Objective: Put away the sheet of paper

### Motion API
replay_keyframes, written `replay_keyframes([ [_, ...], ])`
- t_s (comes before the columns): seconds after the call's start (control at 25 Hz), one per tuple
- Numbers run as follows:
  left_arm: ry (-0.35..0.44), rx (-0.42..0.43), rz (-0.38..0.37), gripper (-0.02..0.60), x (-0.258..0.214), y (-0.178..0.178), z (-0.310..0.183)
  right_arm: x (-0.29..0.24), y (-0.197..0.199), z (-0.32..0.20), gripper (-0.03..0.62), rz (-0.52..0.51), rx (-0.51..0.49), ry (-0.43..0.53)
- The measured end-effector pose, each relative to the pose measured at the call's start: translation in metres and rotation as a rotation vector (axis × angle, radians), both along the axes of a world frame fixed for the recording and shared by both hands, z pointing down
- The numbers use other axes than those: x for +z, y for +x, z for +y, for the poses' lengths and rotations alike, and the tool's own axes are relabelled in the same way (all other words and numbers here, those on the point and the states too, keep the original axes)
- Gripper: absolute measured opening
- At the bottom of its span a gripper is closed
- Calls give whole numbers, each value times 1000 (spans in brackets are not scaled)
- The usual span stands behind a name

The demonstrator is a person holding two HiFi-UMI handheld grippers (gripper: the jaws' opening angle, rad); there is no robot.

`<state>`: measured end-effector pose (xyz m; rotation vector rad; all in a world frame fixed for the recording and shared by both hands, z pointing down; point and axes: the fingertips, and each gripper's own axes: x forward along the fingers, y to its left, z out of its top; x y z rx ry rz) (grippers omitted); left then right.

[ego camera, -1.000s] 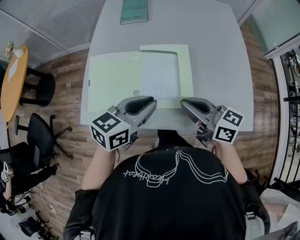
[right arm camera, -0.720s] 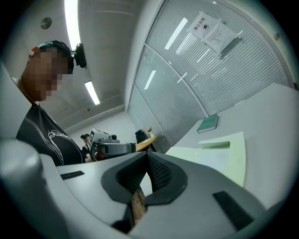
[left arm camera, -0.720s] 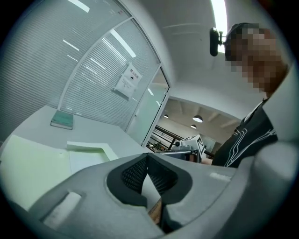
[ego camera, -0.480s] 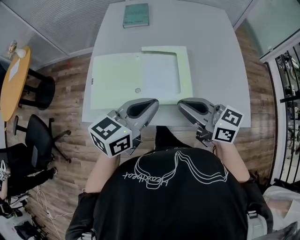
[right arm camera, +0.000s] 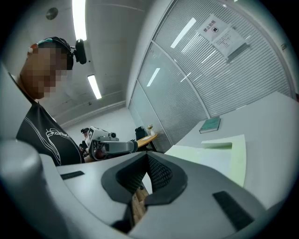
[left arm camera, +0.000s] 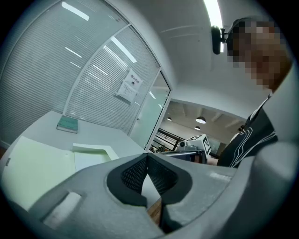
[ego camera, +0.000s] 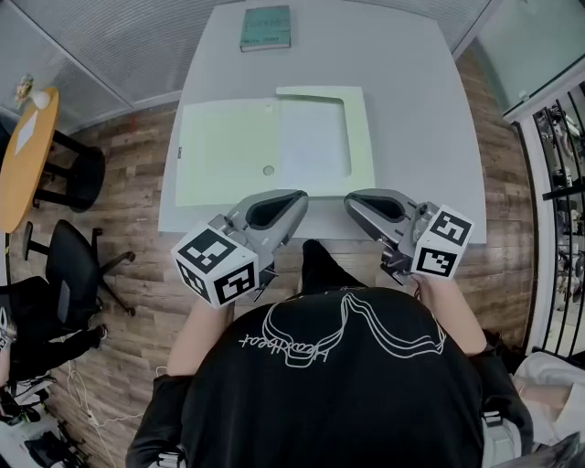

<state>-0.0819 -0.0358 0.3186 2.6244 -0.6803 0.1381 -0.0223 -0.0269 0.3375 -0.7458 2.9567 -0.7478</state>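
Observation:
A pale green folder (ego camera: pixel 224 151) lies open on the grey table (ego camera: pixel 411 110). The white sheet of paper (ego camera: pixel 313 140) rests in its right half, under a green pocket edge. My left gripper (ego camera: pixel 297 196) is shut and empty, hovering at the table's near edge just in front of the folder. My right gripper (ego camera: pixel 352 199) is beside it, also shut on nothing. In the left gripper view the pads meet at the tip (left arm camera: pixel 147 156), with the folder (left arm camera: pixel 37 168) and sheet (left arm camera: pixel 91 160) beyond. The right gripper view shows closed pads (right arm camera: pixel 147 156) and the sheet (right arm camera: pixel 217 161).
A teal book (ego camera: pixel 266 27) lies at the table's far edge. A round snap (ego camera: pixel 268 170) sits on the folder's fold. An orange round table (ego camera: pixel 23 155) and black chairs (ego camera: pixel 78 265) stand on the wood floor to the left.
The left gripper's jaws have closed. Both grippers have drawn back a little from the folder's near edge toward the table's front edge.

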Motion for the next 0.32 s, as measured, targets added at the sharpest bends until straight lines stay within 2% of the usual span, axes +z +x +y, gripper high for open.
replay_keyframes([
  [0.32,10,2,-24,11,4,-2,1,-1,-2,0,9,6,9,1],
])
